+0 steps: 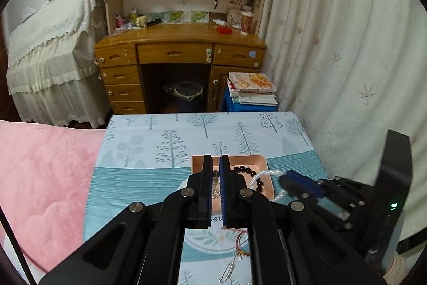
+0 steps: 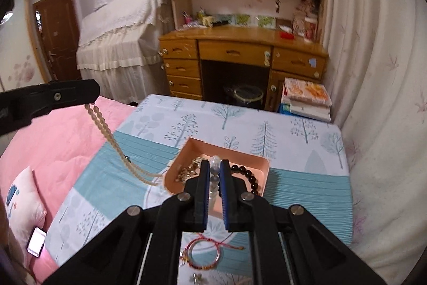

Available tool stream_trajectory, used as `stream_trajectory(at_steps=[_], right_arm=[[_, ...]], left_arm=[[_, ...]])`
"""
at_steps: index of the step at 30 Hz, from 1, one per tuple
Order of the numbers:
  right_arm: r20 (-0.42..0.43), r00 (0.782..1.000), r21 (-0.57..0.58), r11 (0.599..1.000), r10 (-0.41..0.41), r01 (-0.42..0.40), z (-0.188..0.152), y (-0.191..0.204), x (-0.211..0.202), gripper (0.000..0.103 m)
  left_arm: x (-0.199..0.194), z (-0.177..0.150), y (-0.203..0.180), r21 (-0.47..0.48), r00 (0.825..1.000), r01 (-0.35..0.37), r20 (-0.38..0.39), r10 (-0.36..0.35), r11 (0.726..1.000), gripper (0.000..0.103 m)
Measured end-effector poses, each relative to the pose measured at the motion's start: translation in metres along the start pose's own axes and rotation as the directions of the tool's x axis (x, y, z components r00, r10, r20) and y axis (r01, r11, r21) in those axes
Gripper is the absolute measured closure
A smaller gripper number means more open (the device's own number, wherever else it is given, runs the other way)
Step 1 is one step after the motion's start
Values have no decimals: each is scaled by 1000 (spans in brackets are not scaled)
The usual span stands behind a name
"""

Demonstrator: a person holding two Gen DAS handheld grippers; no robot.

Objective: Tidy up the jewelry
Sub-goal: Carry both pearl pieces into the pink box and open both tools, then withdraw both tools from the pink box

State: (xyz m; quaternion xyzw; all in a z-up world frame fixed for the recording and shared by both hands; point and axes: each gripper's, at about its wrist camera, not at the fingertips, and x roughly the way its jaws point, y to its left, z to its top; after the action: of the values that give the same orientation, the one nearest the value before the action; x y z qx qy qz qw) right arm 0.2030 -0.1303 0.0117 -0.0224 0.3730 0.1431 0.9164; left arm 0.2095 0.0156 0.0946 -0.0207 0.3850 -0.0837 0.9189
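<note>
We see no legible writing. Left gripper [image 2: 90,94] clamps a cream bead necklace [image 2: 112,140]; right gripper [image 2: 214,172] clamps a pale bead strand [image 2: 214,164] over the pink tray [image 2: 256,164] w/ dark bead bracelet [image 2: 249,176] on tree-print cloth [image 2: 293,130], desk [image 2: 240,44] behind.

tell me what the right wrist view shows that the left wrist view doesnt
Only the right wrist view: a cream bead necklace hanging from the left gripper, gold chains in the pink tray, a phone and the brown door.

Only the left wrist view: a hair clip near the bottom edge.

Both: the tray, dark bead bracelet, tree-print cloth, wooden desk, and the red string bracelet.
</note>
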Motion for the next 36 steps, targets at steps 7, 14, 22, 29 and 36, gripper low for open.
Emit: stream_trajectory(at_steps=[7,14,22,29,36], right_arm=[[-82,996,82,996,-24,31,-12,-21,53,95],[-127,992,84,996,-24,35,-41,-27,56,77],[-133,991,118,993,6,10,-64,-26,31,69],[-115,992,156,987,53,-35,-77,-18,-1,69],[-68,995,147,987,78,-67,-87,-3,-32,69]], left_arm=[[78,-4,-4,-22,999,7,-48,-8,1000,100],[111,-49,-6,74,993,-65,-91,72,995,27],[85,-96,5,105,996,-20,-82,29,994,27],[40,-120,8,117,997,17,-77,-8,993,27],[6,-141,10,100,998,-4,-55,10,995,27]])
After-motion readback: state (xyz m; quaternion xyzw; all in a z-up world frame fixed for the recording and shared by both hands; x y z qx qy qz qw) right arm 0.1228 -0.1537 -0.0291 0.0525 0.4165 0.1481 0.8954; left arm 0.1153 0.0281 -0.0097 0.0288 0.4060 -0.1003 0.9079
